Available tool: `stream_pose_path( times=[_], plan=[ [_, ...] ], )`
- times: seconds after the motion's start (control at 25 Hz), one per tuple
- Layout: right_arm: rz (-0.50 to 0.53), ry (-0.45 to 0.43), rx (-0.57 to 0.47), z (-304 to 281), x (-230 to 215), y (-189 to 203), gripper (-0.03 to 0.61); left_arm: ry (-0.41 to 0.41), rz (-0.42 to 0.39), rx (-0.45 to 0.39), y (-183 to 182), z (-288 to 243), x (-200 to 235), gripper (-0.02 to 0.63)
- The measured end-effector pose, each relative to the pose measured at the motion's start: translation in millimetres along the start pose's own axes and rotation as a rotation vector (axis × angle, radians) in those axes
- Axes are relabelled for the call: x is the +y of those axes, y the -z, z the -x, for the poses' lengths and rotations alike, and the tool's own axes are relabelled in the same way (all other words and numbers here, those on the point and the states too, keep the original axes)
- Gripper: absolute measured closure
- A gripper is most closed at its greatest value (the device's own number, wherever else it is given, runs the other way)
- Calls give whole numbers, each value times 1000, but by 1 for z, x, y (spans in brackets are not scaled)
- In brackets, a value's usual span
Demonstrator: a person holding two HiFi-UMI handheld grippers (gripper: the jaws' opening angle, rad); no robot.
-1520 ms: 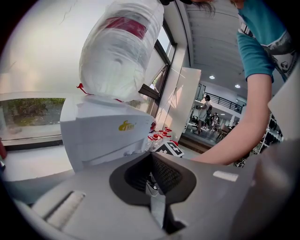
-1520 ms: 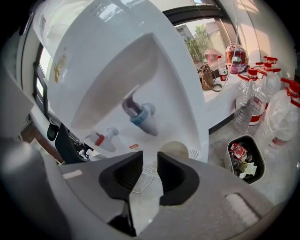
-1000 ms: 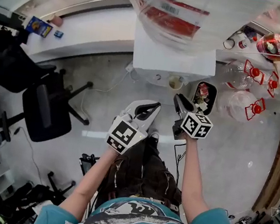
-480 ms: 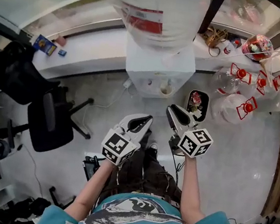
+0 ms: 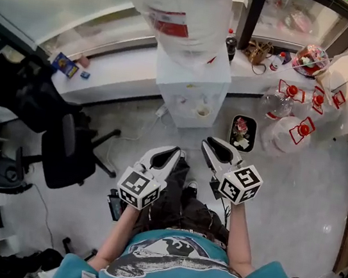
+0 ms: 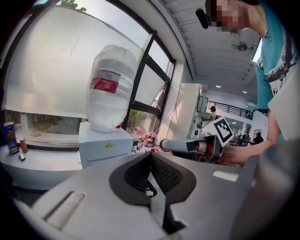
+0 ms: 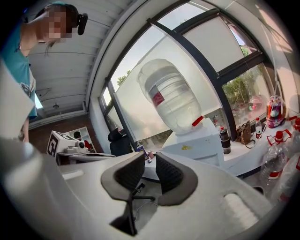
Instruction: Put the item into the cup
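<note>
Bright daylight pours through the window [image 7: 240, 89], blowing out the white blind [image 6: 47, 70]. Both gripper views bend strongly toward black corners; the head view is sharp, shadows soft.

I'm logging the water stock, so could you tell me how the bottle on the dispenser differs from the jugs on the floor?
The dispenser bottle sits neck down on the white dispenser; the floor jugs stand neck up beside it. The dispenser bottle looks cloudy white with a red label; the floor jugs are clear with red caps and handles. All are large water containers.
</note>
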State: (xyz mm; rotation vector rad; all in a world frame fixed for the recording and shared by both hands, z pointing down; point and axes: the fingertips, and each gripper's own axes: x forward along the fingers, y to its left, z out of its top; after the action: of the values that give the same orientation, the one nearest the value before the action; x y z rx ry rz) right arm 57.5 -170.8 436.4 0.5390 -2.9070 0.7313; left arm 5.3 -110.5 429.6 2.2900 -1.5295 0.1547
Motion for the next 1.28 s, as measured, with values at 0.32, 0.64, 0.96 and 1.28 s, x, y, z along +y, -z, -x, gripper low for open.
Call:
stream_pose_path(
  times=[0.32,0.64,0.96,1.28],
  plan=[
    [0,-42,-5,30,33,12,509,-59,3,25,9,29,-16,614],
    [-1,-96,28,30,55,28,511,-70,7,48,8,36,-28,614],
    [16,-108,39,23,66,35,511,-94,20,53,15,55,-19,614],
    [54,-129,43,12,117,40,511,-76,19,25,19,94,-18,614]
  ],
)
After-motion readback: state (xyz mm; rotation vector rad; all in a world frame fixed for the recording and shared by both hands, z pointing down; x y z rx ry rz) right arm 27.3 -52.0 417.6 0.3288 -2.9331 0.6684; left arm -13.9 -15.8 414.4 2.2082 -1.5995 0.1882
